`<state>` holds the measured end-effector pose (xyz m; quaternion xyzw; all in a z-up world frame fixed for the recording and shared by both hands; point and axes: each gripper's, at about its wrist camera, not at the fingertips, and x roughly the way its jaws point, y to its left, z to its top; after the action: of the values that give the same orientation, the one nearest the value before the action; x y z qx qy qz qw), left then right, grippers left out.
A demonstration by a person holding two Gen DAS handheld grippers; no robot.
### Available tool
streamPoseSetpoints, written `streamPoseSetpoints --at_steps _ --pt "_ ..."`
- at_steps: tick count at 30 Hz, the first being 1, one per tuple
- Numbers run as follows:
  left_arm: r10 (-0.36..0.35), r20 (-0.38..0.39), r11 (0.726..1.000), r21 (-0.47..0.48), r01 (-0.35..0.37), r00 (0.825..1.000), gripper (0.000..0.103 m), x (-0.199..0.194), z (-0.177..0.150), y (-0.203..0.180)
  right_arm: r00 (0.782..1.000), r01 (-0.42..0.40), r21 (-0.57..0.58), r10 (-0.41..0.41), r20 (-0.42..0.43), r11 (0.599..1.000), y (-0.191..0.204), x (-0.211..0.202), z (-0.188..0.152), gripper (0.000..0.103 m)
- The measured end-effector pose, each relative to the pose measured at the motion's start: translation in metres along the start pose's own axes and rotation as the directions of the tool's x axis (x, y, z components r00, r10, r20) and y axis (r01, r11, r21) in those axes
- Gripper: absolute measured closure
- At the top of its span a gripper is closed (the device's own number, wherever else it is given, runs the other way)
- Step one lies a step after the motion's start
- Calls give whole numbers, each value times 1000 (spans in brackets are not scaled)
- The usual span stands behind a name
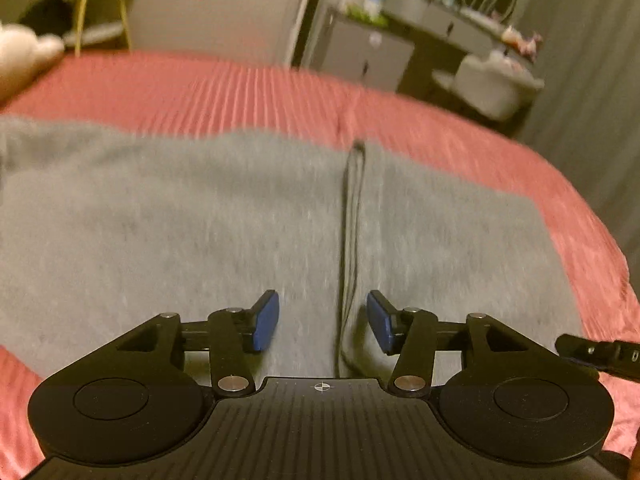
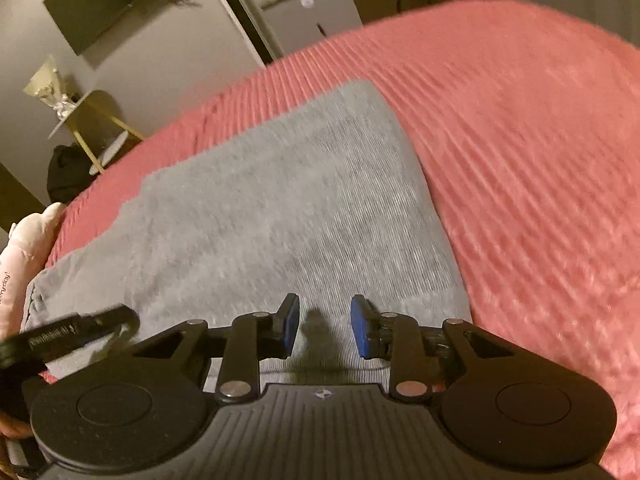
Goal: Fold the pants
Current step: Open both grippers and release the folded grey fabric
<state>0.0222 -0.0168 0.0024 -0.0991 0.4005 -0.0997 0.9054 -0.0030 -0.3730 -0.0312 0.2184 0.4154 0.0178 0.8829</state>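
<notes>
The pants [image 1: 200, 216] are lying flat on the pink bed [image 1: 240, 88], grey, soft knit, already folded into a broad rectangle. In the left wrist view a dark cord [image 1: 350, 220] is running from near to far across the cloth. In the right wrist view the far right corner is sitting square.

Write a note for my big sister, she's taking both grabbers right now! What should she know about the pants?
Left gripper: jaws apart, nothing between them, above the grey pants.
Right gripper: jaws apart; a small bump of cloth sits between them, whether pinched can't be told.
Pants lie flat on the pink bedspread, drawstring on top.
Done: they look folded into a block, though blur hides how many times.
Left: possibly another fold and tidying.
</notes>
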Motion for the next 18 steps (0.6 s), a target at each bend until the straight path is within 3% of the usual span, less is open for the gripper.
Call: streamPoseSetpoints --at_steps 4,8,11,15,16,18 --pt "-39 105 997 74 31 994 44 -9 5 -25 994 -34 11 33 105 999 -1 -6 13 75" --pt "-107 98 979 182 88 989 39 12 6 -53 995 22 -124 -9 103 992 22 20 23 75" --pt "-60 84 963 268 35 995 42 43 10 -69 999 35 -188 -28 38 982 34 52 27 75" --pt "-96 130 955 290 54 987 38 64 21 -81 991 50 -271 -15 132 961 49 61 36 75" --pt "-82 137 955 293 39 987 34 73 25 -84 989 42 -263 -3 147 964 49 65 41 75" --pt "-55 118 959 282 20 991 37 97 33 -84 986 31 -246 11 167 969 43 77 51 75"
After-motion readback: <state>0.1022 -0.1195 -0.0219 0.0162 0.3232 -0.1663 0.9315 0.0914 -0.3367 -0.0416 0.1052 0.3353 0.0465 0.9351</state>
